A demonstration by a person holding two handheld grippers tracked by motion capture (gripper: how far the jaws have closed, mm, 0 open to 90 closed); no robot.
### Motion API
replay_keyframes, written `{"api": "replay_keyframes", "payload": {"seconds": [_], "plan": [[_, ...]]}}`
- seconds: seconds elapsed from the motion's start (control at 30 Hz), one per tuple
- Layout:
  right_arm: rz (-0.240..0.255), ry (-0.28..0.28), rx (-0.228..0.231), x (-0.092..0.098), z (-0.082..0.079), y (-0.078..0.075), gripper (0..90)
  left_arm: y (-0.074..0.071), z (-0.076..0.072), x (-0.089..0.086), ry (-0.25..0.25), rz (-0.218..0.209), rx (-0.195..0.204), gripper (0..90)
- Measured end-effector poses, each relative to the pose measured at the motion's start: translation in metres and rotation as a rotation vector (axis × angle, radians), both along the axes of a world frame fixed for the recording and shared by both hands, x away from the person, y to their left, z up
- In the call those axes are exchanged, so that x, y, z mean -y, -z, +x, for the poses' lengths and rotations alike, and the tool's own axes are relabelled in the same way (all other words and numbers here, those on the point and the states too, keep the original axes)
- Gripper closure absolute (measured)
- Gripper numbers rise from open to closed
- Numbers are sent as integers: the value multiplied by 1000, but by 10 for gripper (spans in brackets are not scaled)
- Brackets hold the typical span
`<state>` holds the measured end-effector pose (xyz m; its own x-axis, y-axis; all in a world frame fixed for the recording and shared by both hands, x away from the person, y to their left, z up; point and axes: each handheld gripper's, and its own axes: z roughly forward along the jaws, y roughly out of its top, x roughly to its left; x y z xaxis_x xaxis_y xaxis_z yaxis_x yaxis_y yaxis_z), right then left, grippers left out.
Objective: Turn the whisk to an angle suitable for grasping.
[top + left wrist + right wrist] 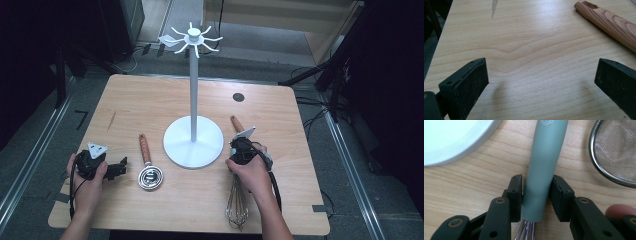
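Observation:
A whisk [237,207] lies at the front right of the table, wires toward the front edge. Its grey-green handle [546,157] sits between the two jaws of my right gripper [536,182], and both pads press on its sides just above the wires. In the high view the right gripper [242,150] is low over the table, beside the white stand's base [193,142]. My left gripper [120,167] rests at the front left, and its jaws [541,72] stand wide apart over bare wood. A round mesh strainer [150,177] with a wooden handle [611,22] lies just right of it.
The white stand [193,90] rises from the table's middle with several hooks at its top. A second wooden handle [236,123] pokes out behind the right gripper, and a metal mesh rim [616,152] lies close to the whisk handle. A dark round spot [238,97] marks the far right.

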<state>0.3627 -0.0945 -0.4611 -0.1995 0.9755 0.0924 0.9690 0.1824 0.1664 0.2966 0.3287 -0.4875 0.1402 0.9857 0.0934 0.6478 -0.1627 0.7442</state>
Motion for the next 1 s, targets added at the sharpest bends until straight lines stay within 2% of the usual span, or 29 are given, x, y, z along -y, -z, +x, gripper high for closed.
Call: {"api": "replay_keyframes", "payload": {"seconds": [0.03, 0.07, 0.17, 0.23, 0.47, 0.7, 1.0], "plan": [[-20, -7, 6, -3, -1, 0, 657, 0, 0, 0, 0, 1, 0, 0], [-20, -7, 6, -3, -1, 0, 657, 0, 0, 0, 0, 1, 0, 0], [-78, -32, 26, -9, -3, 1, 661, 0, 0, 0, -2, 4, -3, 0], [-76, -42, 32, -10, -3, 1, 662, 0, 0, 0, -7, 11, -16, 0], [-77, -50, 38, -10, -4, 1, 705, 0, 0, 1, -2, 13, -17, 0], [-83, -39, 16, -12, -1, 0, 709, 0, 0, 1, 0, 13, -15, 0], [-72, -52, 34, -9, -1, 0, 715, 0, 0, 0, 0, 8, -18, 0]]}}
